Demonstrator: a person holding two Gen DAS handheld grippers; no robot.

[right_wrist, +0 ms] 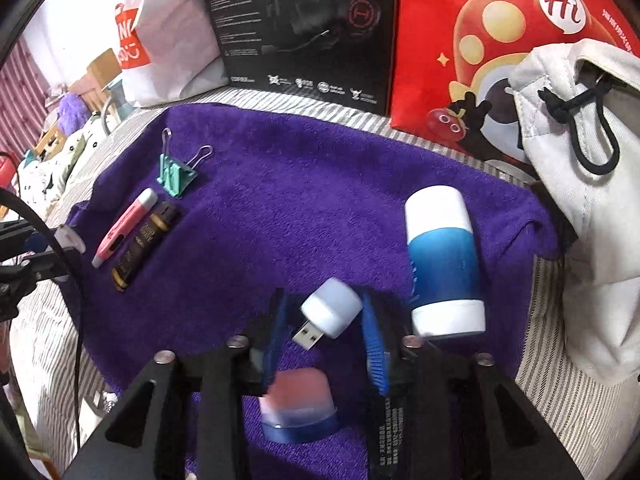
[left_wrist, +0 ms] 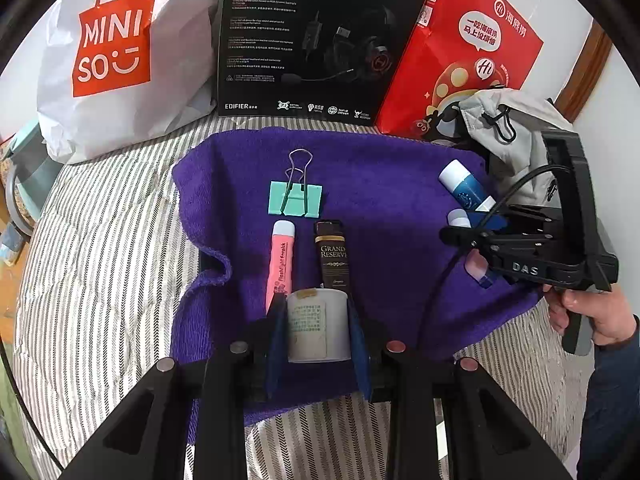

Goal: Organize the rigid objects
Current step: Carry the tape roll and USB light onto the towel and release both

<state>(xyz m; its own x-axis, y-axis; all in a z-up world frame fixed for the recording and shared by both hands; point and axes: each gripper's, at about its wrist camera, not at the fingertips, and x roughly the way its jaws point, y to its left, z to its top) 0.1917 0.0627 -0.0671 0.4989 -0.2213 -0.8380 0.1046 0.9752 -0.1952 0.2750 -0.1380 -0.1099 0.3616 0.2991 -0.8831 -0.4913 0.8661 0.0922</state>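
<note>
Holding: the left gripper is clenched on a white cylindrical container, its blue fingers pressed against both sides, low over the purple towel.
Right gripper: fingers parted, straddling a small white USB light; contact with either finger cannot be confirmed, so it is judged not yet gripped.
Near right gripper: a pink and blue eraser-like block lies just under it, blurred; a blue and white tube lies just beside its right finger.
Ahead of left gripper: a pink highlighter and a dark sachet lie side by side, parallel, with a green binder clip beyond them.
Done, as judged: three items form a tidy group on the left half of the towel.
Left, as judged: the container needs setting down with that group; the USB light, block and tube are ungrouped.
Surroundings: white shopping bag, black headset box, red bag and grey drawstring pouch stand beyond the towel.
</note>
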